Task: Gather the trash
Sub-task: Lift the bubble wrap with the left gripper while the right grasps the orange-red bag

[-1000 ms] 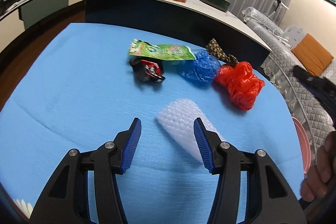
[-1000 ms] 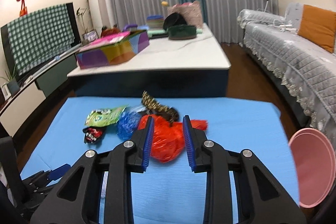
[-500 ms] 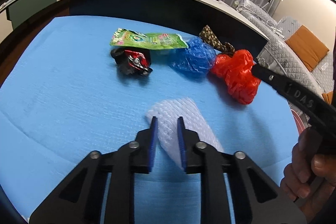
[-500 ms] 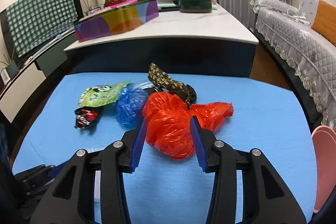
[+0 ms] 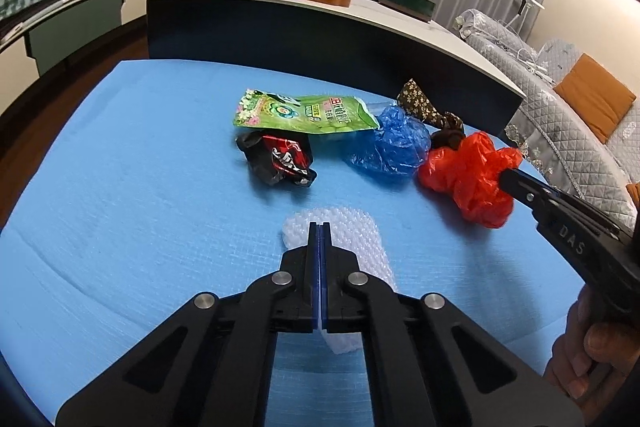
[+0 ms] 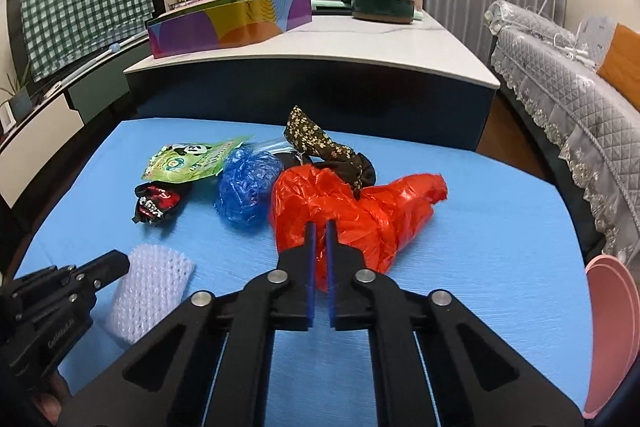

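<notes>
Trash is spread over the blue desk (image 5: 120, 187), both tools already clamped on a piece each.

Left tool (image 5: 320, 227): jaws pinched fully together on the near end of the white foam net sleeve (image 5: 360, 239), which lies flat on the desk closest to the camera. Right tool (image 6: 319, 227): jaws nearly together with a fold of the red plastic bag (image 6: 360, 211) bunched between the pads; the bag sits right of centre, touching the dark floral fabric scrap (image 6: 316, 139) behind it.

Handling, my read:
- Foam sleeve: very light, springy, squashes to nothing. An end grip should hold, but it will flop.
- Red bag: light, slick, crinkly film. A thin fold can slip out, so a thick bunch is safer. It may drag the fabric scrap when lifted.

Not yet picked:
- blue plastic bag (image 5: 392, 147), just beside the red one
- green snack pouch (image 5: 304, 111), flat, so probably needs an edge grip
- black-and-red wrapper (image 5: 280, 159), crumpled, easy to pinch

Pink bin (image 6: 612, 327) rim shows off the desk's right edge, likely the drop point.
</notes>
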Demonstrator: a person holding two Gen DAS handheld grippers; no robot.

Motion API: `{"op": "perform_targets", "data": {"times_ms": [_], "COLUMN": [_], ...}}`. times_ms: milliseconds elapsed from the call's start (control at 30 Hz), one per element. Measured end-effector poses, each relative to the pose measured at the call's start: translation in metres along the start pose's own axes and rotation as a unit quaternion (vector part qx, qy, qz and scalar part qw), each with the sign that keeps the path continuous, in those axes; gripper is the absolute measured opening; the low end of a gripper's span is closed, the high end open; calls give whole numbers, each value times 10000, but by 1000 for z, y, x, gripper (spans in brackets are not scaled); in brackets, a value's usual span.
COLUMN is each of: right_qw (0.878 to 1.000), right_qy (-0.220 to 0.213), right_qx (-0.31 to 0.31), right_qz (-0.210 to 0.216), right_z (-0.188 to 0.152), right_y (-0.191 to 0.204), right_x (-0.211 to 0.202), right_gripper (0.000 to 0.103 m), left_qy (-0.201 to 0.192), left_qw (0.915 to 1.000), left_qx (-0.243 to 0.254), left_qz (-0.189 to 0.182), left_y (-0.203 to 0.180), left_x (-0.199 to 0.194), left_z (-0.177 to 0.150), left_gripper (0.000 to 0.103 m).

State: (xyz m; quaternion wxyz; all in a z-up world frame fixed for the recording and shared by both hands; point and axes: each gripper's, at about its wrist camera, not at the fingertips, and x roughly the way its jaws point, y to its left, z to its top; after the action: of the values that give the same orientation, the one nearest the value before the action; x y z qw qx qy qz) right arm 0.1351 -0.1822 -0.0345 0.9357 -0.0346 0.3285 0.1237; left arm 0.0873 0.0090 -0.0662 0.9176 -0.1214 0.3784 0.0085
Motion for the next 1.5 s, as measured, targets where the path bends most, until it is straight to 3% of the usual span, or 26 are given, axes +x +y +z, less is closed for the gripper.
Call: {"op": "perform_targets", "data": {"times_ms": [200,233,267,333,433,567,667,1033,1500], "right_qw": [9997,9996,9995,9995,9994,9993,9991,9978,9956], "right_qy": [-216,-259,-282,-291,-285,-286,-340,-534,-671], "right_qx": [23,53,82,117,150,189,221,298,421], "right_qz": [-61,-78,-82,-72,-106,-137,-157,-268,-491], "right_z": [4,5,5,6,3,-1,-2,-9,-20], "right_y": [-5,-7,-10,-14,-19,-27,-33,-52,-76], "right_x": [-21,-26,-30,-34,-41,-49,-56,-90,-123], "right_gripper": [3,3,3,3,3,3,3,3,3], "left_qy": [-85,-30,35,164,332,375,240,-531,-772], "left_qw": [9997,9995,9994,9994,9993,9993,9997,9975,9939], "left_qx": [-171,-222,-260,-267,-128,-80,-34,466,720], "left_qz": [-150,-200,-215,-157,-77,30,92,-2,-325], "left_y": [3,4,4,2,-6,-10,-13,-50,-86], "left_x": [-4,-2,0,4,10,12,8,-25,-45], "left_z": [2,1,0,-5,-10,-11,-9,2,4], "left_gripper": [2,13,35,47,47,19,14,13,14]}}
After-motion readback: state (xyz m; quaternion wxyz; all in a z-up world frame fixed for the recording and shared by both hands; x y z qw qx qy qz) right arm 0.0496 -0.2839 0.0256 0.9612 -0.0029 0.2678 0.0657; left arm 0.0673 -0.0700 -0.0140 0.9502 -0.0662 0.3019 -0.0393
